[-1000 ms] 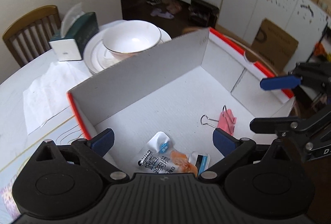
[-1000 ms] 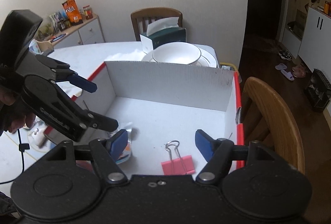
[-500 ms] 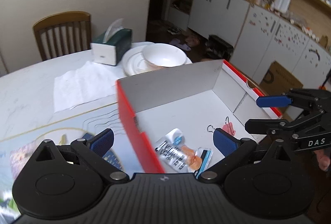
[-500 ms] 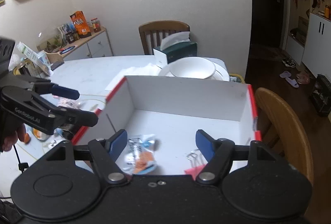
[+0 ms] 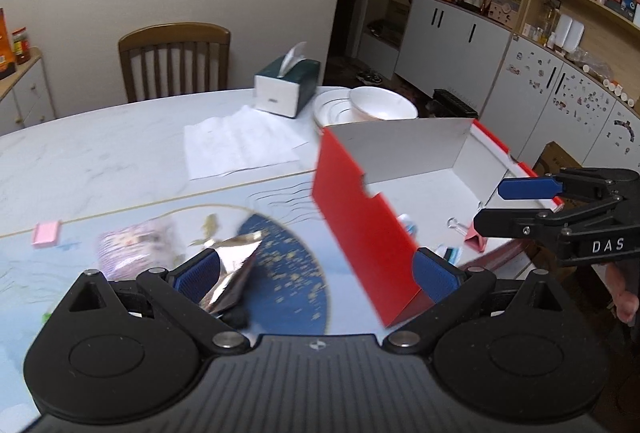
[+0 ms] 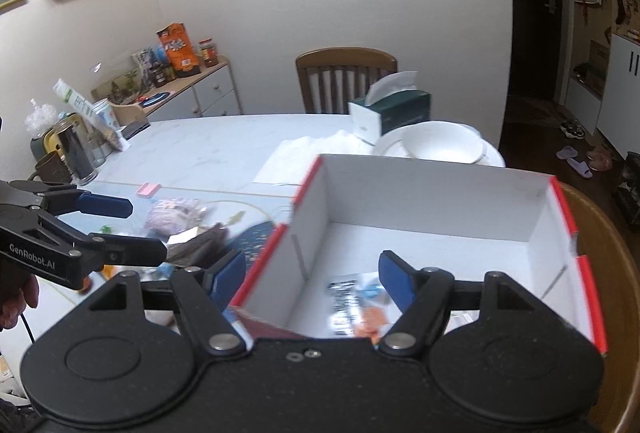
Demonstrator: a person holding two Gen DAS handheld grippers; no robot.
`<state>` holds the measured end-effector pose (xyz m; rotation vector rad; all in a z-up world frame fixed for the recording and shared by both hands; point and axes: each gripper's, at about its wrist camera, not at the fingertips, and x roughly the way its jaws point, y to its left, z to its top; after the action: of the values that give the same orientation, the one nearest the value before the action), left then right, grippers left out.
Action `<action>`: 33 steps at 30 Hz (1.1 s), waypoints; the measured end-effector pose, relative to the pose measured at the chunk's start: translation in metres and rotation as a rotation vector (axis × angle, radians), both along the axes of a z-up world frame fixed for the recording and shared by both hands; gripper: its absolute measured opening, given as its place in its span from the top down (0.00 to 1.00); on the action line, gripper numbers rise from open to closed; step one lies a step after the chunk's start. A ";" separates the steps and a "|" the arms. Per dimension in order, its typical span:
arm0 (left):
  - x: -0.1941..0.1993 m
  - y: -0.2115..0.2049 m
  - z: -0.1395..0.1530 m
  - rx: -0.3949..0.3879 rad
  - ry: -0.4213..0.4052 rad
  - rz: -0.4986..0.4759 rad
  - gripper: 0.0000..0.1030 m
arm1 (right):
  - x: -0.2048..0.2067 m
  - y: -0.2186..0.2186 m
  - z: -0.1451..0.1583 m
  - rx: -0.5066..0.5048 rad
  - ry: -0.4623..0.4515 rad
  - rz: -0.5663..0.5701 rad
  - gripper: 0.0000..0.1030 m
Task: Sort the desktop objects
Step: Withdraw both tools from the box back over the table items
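Note:
A red box with white inside point(image 5: 360, 217) point(image 6: 440, 217) stands on the table's right part. In it lie a snack packet point(image 6: 352, 309) and a pink binder clip point(image 5: 474, 239). My left gripper point(image 5: 316, 271) is open and empty, left of the box over the mat, near a silver foil wrapper point(image 5: 230, 273) point(image 6: 196, 241) and a pale patterned packet point(image 5: 132, 249) point(image 6: 172, 213). A pink eraser point(image 5: 46, 233) point(image 6: 148, 189) lies further left. My right gripper point(image 6: 312, 277) is open and empty, above the box's near left corner.
A green tissue box point(image 5: 288, 85), stacked white bowl and plates point(image 5: 376, 105) and a white paper sheet point(image 5: 240, 145) sit at the table's far side. A wooden chair point(image 5: 176, 61) stands behind. Jars and a kettle point(image 6: 72, 149) stand at the far left.
My left gripper has swung left out of the box to the mat with the wrappers. My right gripper has pulled back and up, out of the box.

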<state>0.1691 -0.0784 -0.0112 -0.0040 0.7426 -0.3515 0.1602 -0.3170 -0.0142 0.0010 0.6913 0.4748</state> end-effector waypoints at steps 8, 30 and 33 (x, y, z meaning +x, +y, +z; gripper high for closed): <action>-0.024 0.052 0.000 0.035 -0.015 0.021 0.00 | -0.015 0.046 0.003 -0.005 -0.005 -0.008 0.29; -0.068 0.165 -0.032 0.123 -0.040 0.086 0.00 | -0.028 0.148 -0.013 -0.067 0.005 -0.027 0.29; -0.070 0.173 -0.041 0.134 -0.033 0.082 0.00 | -0.025 0.159 -0.022 -0.092 0.019 -0.023 0.29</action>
<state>0.0992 0.0948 -0.0520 0.0977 0.7297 -0.2225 0.1357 -0.1579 -0.0360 -0.0731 0.7310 0.4208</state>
